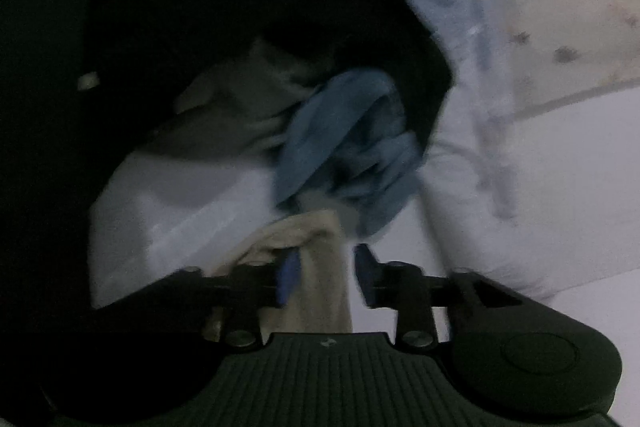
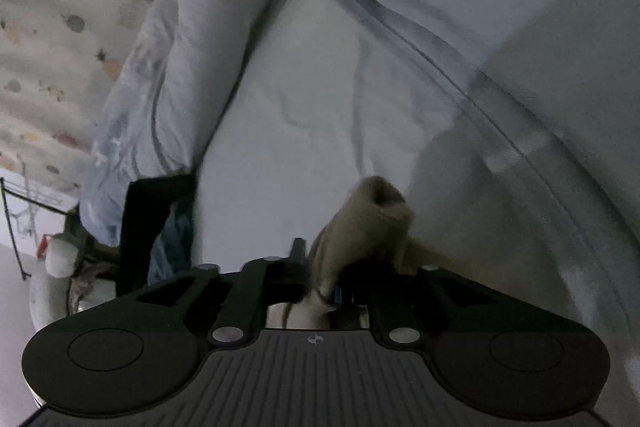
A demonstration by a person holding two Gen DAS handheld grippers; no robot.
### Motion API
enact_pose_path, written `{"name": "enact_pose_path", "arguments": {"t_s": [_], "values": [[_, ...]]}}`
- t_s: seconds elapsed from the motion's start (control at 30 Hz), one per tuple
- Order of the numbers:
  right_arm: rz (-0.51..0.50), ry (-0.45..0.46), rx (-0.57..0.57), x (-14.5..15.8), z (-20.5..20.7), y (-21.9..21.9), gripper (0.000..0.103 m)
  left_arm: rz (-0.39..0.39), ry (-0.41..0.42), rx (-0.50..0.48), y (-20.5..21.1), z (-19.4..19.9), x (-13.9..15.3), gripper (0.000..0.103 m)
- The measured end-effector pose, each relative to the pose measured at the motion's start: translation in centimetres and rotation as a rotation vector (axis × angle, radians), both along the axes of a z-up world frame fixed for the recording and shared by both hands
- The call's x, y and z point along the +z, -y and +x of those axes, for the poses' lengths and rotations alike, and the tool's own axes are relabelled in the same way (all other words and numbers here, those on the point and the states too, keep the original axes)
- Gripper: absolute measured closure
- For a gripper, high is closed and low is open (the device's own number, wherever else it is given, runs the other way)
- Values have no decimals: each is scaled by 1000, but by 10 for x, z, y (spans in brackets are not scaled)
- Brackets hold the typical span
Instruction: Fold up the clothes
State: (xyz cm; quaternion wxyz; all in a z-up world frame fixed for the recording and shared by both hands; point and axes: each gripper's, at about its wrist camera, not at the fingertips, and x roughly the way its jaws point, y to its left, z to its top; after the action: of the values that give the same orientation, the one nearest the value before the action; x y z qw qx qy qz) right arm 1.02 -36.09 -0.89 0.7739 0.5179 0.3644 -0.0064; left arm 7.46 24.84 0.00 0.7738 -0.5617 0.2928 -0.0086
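Though blurred, beige garment [image 2: 360, 223], unlabelled.

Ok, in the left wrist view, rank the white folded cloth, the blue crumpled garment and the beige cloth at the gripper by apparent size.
1. white folded cloth
2. blue crumpled garment, nearly as large
3. beige cloth, though it is closest to the camera and partly hidden, so unsure.

Beige garment [image 1: 316, 251]: soft, bunched, one end draped between blue-padded fingers over white bedding. In the right wrist view, its other end [image 2: 372, 223] stands up rumpled, opening showing at top. Blue garment [image 1: 344, 139]: crumpled heap beyond it, against dark cloth.
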Motion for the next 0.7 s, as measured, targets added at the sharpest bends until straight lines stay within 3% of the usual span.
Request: {"name": "enact_pose_path", "arguments": {"t_s": [0.07, 0.1, 0.17, 0.23, 0.33, 0.47, 0.57, 0.7], "values": [[-71, 94, -39, 13, -6, 7, 30, 16, 78, 22, -6, -3, 4, 51], [-136, 130, -60, 22, -10, 10, 22, 33, 103, 31, -8, -4, 7, 50], [-241, 179, -27, 39, -16, 9, 22, 83, 132, 18, -9, -7, 13, 48], [-352, 225, 42, 56, -24, 1, 22, 173, 150, -54, -3, -9, 21, 44], [-491, 271, 184, 72, -27, -15, 21, 401, 146, -209, 18, -8, 34, 41], [-714, 225, 398, 73, -11, -42, 18, 663, 73, -349, 40, -2, 35, 41], [-755, 167, 464, 60, 2, -44, 18, 750, 33, -361, 38, 0, 28, 41], [-742, 99, 506, 33, 18, -40, 18, 778, -21, -392, 34, 3, 13, 41]]}}
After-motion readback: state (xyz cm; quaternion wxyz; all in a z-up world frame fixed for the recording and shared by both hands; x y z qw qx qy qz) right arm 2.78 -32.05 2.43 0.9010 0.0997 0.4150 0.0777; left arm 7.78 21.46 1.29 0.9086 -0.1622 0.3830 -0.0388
